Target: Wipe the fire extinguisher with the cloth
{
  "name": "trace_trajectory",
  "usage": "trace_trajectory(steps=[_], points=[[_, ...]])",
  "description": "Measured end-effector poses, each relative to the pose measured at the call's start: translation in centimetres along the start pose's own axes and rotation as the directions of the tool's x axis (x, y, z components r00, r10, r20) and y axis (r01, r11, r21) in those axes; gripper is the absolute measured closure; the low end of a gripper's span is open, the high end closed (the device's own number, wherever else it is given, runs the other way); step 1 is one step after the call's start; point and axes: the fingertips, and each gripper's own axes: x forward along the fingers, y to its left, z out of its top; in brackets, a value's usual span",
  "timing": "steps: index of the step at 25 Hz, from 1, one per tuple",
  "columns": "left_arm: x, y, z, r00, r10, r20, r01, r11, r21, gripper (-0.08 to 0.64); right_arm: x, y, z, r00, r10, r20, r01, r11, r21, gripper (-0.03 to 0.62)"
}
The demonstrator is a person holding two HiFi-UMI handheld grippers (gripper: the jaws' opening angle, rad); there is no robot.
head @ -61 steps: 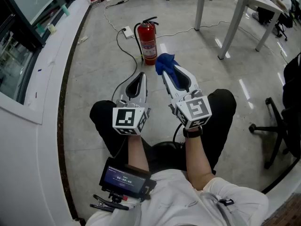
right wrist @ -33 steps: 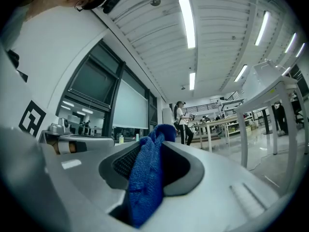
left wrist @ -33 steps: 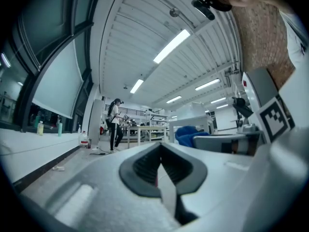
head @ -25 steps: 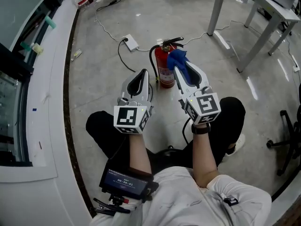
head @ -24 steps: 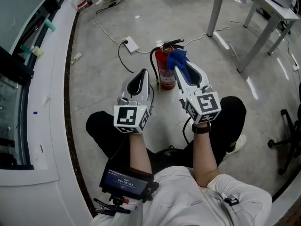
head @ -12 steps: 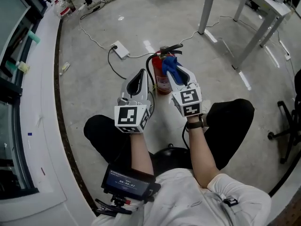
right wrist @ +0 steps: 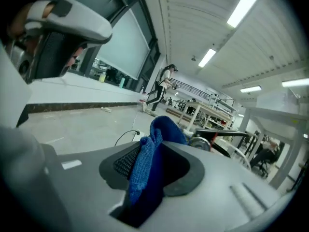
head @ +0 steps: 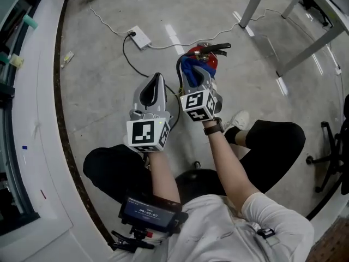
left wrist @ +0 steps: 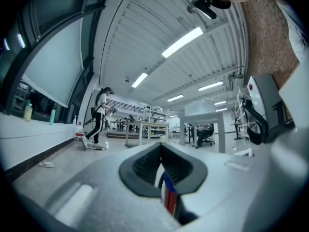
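The red fire extinguisher [head: 209, 59] stands on the floor straight ahead, seen from above, with its black handle [head: 217, 48] pointing right. My right gripper [head: 192, 71] is shut on the blue cloth [head: 189, 65] and holds it against the extinguisher's top left side. In the right gripper view the cloth [right wrist: 146, 164] bulges out of the shut jaws, with the extinguisher's handle and gauge [right wrist: 218, 136] just behind it. My left gripper [head: 156, 78] hangs a little left of the extinguisher, shut with nothing in it. In the left gripper view a strip of red and blue shows through the slit.
A white power strip [head: 139, 37] and its cables lie on the floor behind the extinguisher. Table legs [head: 254, 6] stand at the back right, and a chair base [head: 329, 149] at the far right. A white ledge [head: 34, 119] curves along the left. A person walks far off [left wrist: 98, 120].
My right gripper has carried the cloth forward and left onto the extinguisher's top. The head view has come closer, over the extinguisher. The left gripper stays beside it.
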Motion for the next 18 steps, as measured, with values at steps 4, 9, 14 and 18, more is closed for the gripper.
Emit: trace_trajectory(steps=[4,9,14,18], points=[[-0.3,1.5,-2.6,0.999,0.027,-0.046,-0.027,1.000,-0.006,0.558,2.3,4.4,-5.6,0.991,0.019,-0.130,-0.026,0.998,-0.055,0.479],[-0.8,2.6,-6.2,0.991,0.054,-0.126,-0.057,0.998,-0.026,0.558,6.3,9.0,-19.2,0.942,0.029,-0.334,-0.042,0.999,-0.033,0.486],[-0.6,4.0,-10.0,0.975,0.089,-0.204,-0.103,0.993,-0.061,0.558,9.9,13.6,-28.8,0.884,0.072,-0.463,-0.126,0.988,-0.086,0.486],[0.5,4.5,-11.1,0.966,0.090,-0.242,-0.106,0.993,-0.052,0.558,11.8,15.7,-33.7,0.817,0.119,-0.564,-0.188,0.980,-0.066,0.486]])
